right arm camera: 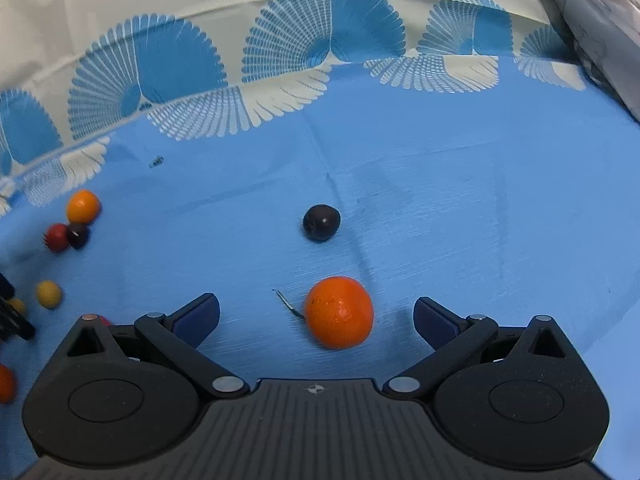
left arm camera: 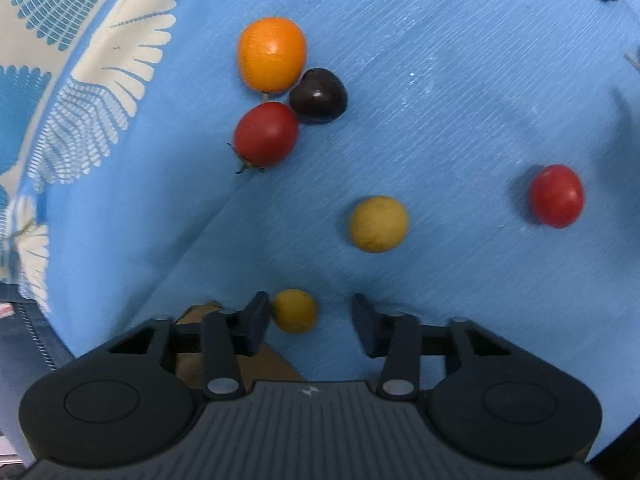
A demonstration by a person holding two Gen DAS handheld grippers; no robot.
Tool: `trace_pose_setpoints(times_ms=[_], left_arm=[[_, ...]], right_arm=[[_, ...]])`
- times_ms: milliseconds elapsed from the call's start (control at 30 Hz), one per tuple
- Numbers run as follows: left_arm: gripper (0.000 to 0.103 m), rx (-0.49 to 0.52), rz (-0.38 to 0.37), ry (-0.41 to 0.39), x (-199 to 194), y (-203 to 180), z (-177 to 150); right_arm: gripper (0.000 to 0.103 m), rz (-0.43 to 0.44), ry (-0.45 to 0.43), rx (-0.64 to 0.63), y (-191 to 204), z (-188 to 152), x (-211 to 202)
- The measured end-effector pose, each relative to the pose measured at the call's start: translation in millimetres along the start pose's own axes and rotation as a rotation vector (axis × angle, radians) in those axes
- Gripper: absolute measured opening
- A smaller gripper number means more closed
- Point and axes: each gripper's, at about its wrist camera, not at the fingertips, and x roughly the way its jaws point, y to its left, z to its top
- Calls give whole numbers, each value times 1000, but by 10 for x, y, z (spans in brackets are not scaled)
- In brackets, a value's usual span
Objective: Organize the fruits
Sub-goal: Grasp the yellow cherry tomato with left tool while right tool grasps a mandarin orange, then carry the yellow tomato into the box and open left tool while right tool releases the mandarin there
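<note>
The left gripper (left arm camera: 310, 312), jaws narrowed, has a small yellow fruit (left arm camera: 295, 311) against one finger; the right gripper (right arm camera: 316, 316) gapes around an orange fruit (right arm camera: 339, 312).

It looks like a home — a bench spread with a blue cloth (right arm camera: 440, 200) whose border carries white and blue fan shapes (right arm camera: 328, 28). Small fruits (left arm camera: 272, 54) lie loose on the cloth, not in crates or on shop trays. At the far right edge, pale printed fabric (right arm camera: 600, 12) hangs down like bedding or a curtain — which of the two cannot be told.
</note>
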Motion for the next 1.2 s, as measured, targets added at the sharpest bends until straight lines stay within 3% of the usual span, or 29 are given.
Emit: trace_pose_setpoints(times_ms=[33, 100, 133, 200, 400, 633, 833, 967, 1200], left_arm=[[28, -8, -18, -2, 2, 13, 7], [28, -12, -13, -15, -2, 7, -6], [28, -10, -8, -23, -11, 9, -21], [28, -20, -13, -46, -46, 35, -55], [28, -77, -59, -127, -303, 97, -126], [28, -161, -159, -288, -982, 2, -415], [28, -264, -238, -412, -1581, -116, -1023], [28, -340, -281, -448, -1766, -59, -1546], [28, -470, -256, -495, -1845, 59, -2574]], right_arm=[[86, -9, 8, -18, 18, -18, 16], [69, -59, -5, -58, 59, -77, 7], [52, -66, -26, -69, 62, -105, -24], [37, -62, -35, -70, 44, -126, -71], [37, -49, -59, -28, -22, -126, -224], [37, -20, -127, 11, -25, -95, -720], [37, 56, -171, 22, 136, -160, -1392], [37, 117, -197, -10, 390, -271, -1874], [37, 236, -194, -68, 952, -504, -2549]])
